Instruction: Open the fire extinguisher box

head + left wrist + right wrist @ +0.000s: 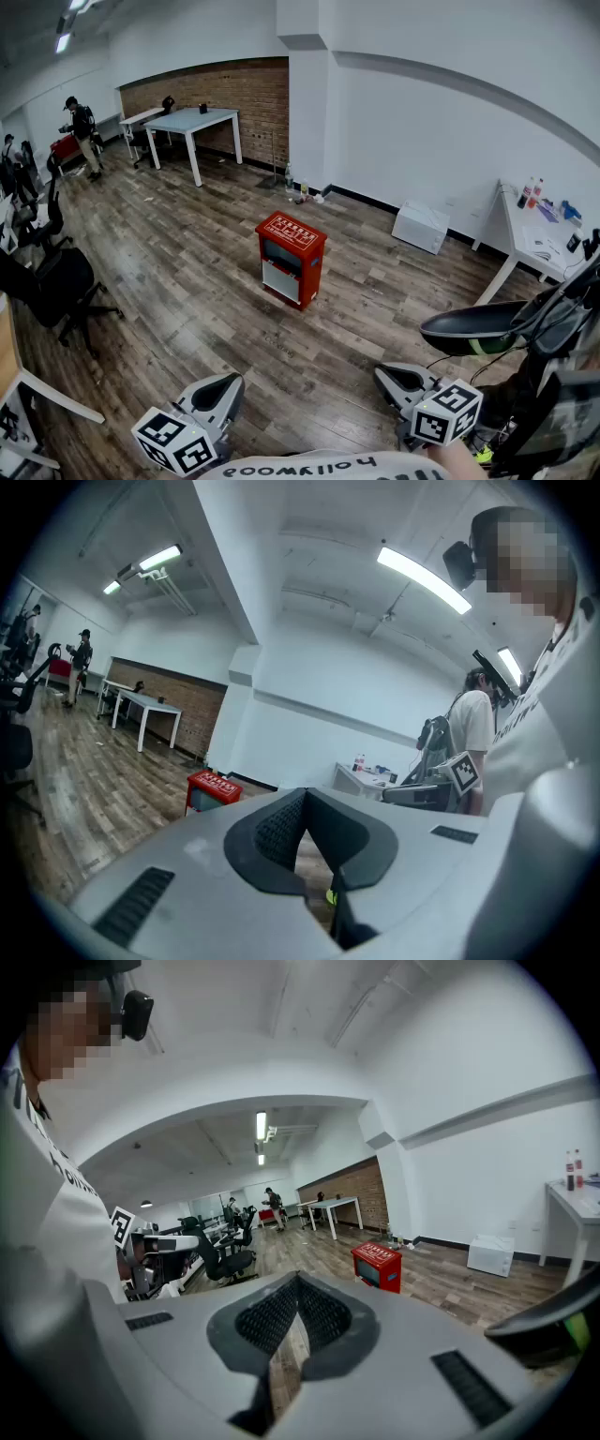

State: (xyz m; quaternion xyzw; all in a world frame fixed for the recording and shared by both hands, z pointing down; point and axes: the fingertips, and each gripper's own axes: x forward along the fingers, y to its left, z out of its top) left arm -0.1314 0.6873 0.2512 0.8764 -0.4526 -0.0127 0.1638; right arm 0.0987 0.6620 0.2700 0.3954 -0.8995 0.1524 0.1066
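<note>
Standing on wood floor [187,309], fire extinguisher box [292,259], well apart from wall [422,141].

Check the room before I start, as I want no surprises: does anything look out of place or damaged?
The red fire extinguisher box stands alone in the middle of the wood floor, away from every wall, an odd spot for it. It is upright and looks undamaged.

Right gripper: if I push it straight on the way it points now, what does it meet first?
Probably the wooden floor. The right gripper aims at open boards, and the red fire extinguisher box stands just right of that line, well ahead. Depth is hard to judge.
</note>
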